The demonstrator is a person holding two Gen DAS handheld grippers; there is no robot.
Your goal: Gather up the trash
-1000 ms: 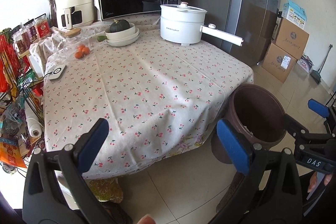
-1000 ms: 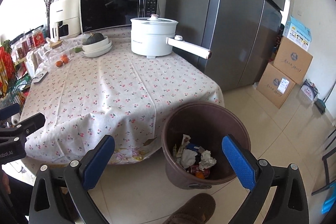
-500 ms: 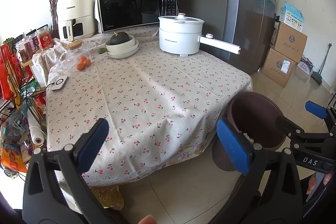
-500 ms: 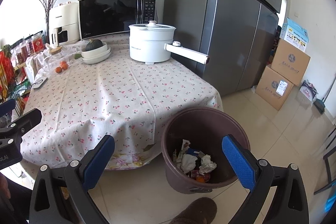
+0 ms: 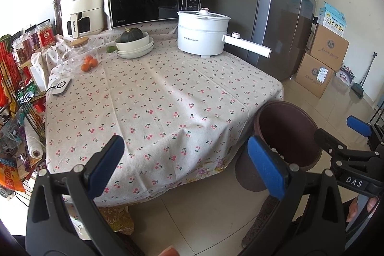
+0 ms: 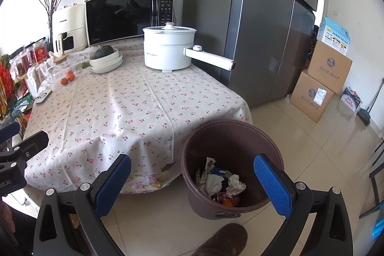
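A brown trash bin stands on the tiled floor by the table's near right corner. Inside it lies crumpled paper, wrappers and a can. My right gripper hangs open above and in front of the bin, nothing between its blue pads. My left gripper is open too, held over the table's front edge, empty. In the left wrist view the bin shows at the right, with the right gripper beside it. The table carries a cherry-print cloth.
At the table's back stand a white electric pot, stacked bowls with a squash, oranges, a microwave and an air fryer. A snack rack is left, a fridge and cardboard boxes right. A slipper is by the bin.
Both grippers have drawn back and risen a little from the table and bin, so the scene looks farther off. They stay open and empty.
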